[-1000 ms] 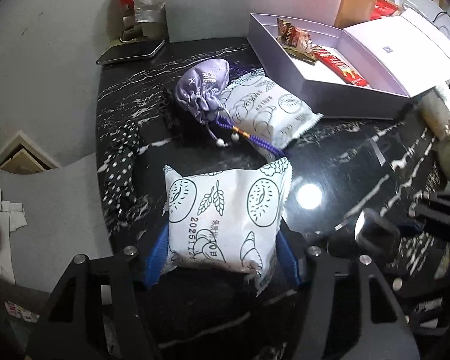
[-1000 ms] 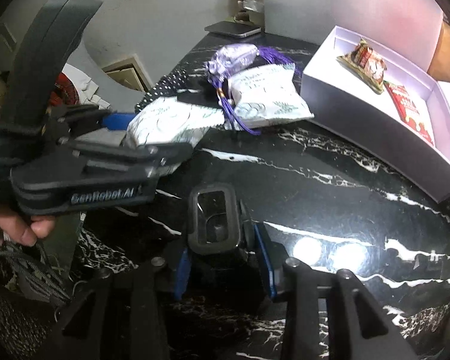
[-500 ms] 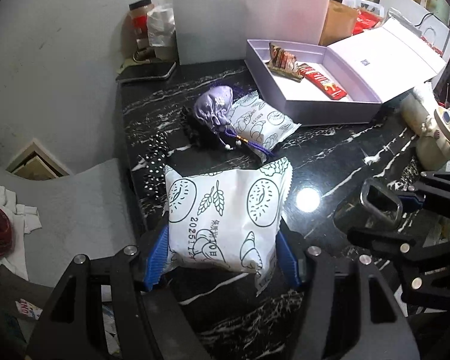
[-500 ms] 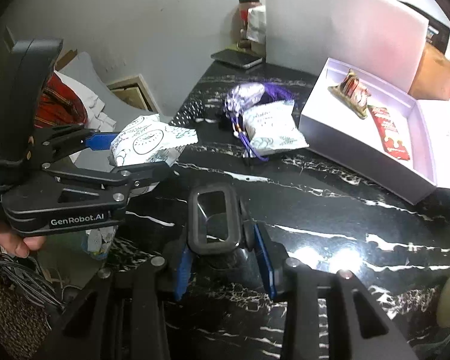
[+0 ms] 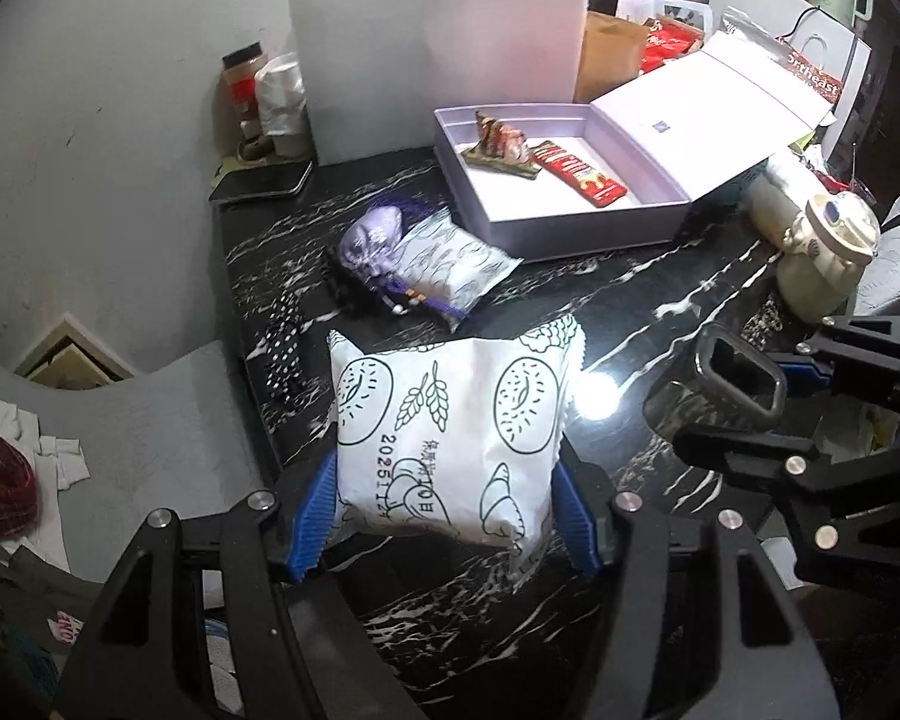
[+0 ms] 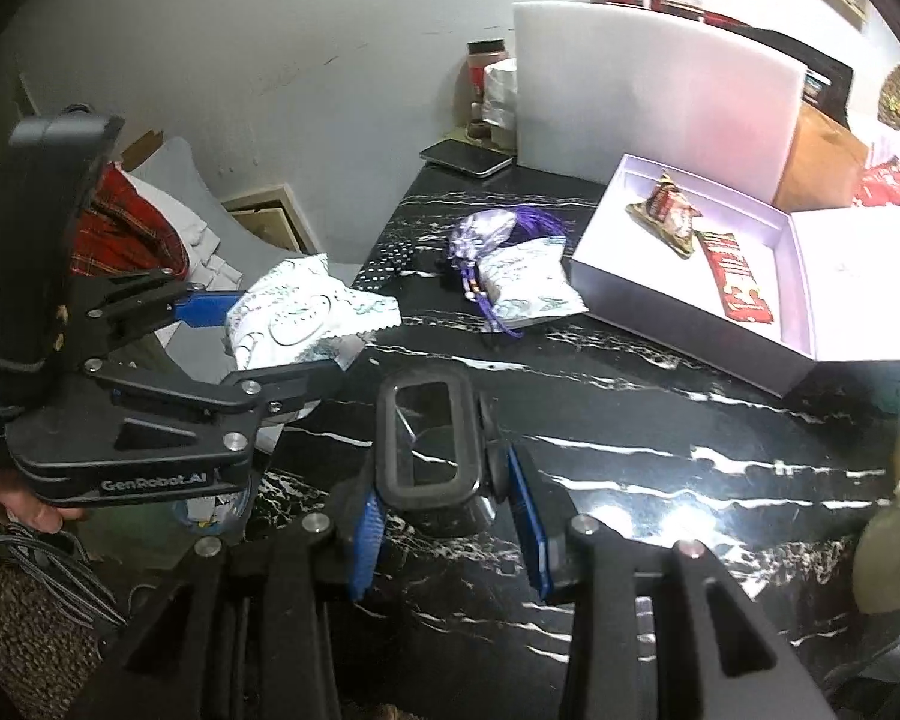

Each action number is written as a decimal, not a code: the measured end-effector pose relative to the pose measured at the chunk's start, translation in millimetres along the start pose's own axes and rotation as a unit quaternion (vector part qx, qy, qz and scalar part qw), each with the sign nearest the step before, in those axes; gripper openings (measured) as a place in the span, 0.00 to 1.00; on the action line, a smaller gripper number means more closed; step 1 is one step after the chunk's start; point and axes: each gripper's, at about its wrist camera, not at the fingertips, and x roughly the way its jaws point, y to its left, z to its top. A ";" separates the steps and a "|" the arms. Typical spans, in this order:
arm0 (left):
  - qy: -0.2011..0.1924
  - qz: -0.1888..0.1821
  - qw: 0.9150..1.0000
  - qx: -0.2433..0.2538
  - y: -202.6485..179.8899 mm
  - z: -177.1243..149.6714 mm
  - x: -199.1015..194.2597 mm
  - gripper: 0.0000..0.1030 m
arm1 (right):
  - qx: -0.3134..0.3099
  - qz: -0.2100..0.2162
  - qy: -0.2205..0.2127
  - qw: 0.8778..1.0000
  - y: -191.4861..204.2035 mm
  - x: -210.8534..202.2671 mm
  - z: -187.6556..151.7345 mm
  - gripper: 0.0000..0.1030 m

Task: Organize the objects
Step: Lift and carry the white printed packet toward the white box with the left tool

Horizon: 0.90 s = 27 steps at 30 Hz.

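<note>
Dark phone (image 5: 262,185) at the table's far corner, white foam board (image 5: 438,54), red-lidded jar (image 5: 238,90).

Bare black marble tabletop (image 5: 630,306) lies before the open lavender box (image 5: 570,228); second snack packet (image 5: 450,267) and purple pouch (image 5: 372,237) obstruct its left approach.

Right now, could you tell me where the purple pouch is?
The purple pouch lies on the black table, resting against a white snack bag, left of the open box in both views.
</note>
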 end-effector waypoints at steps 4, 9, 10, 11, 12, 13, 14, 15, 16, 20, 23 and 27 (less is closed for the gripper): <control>-0.006 -0.008 1.000 0.001 -17.6 12.7 -2.7 0.59 | 0.002 -0.005 -0.003 1.000 -19.2 -12.6 1.9 0.37; -0.008 -0.012 1.000 0.002 -40.6 29.3 0.8 0.59 | 0.006 -0.008 0.000 1.000 -43.3 -20.8 1.8 0.37; -0.008 -0.013 1.000 0.001 -45.7 33.3 2.5 0.59 | 0.007 -0.009 0.001 1.000 -48.8 -22.7 1.8 0.37; -0.007 -0.014 1.000 0.000 -49.8 36.9 3.9 0.59 | 0.008 -0.009 0.001 1.000 -54.6 -24.3 2.1 0.37; -0.006 -0.015 1.000 -0.002 -53.7 41.0 5.8 0.59 | 0.007 -0.010 0.002 1.000 -60.2 -25.3 2.8 0.37; -0.006 -0.017 1.000 -0.003 -58.5 45.5 8.1 0.59 | 0.007 -0.011 0.002 1.000 -64.3 -26.6 3.4 0.37; -0.006 -0.018 1.000 -0.002 -63.6 50.2 10.4 0.59 | 0.006 -0.012 0.003 1.000 -68.9 -27.6 4.3 0.37; -0.006 -0.019 1.000 -0.001 -66.9 53.6 12.3 0.59 | 0.006 -0.013 0.003 1.000 -74.4 -28.4 5.6 0.37; -0.006 -0.020 1.000 0.000 -71.7 58.5 15.0 0.59 | 0.006 -0.014 0.003 1.000 -80.3 -29.3 6.9 0.37; -0.007 -0.023 1.000 0.002 -86.9 76.7 26.4 0.59 | 0.006 -0.017 0.002 1.000 -100.9 -31.3 13.1 0.37; -0.006 -0.021 1.000 0.001 -95.7 90.3 35.7 0.59 | 0.007 -0.018 0.003 1.000 -116.8 -30.3 17.4 0.37; 0.003 -0.018 1.000 0.000 -103.4 106.9 50.9 0.59 | 0.012 -0.018 0.006 1.000 -137.9 -25.1 23.1 0.37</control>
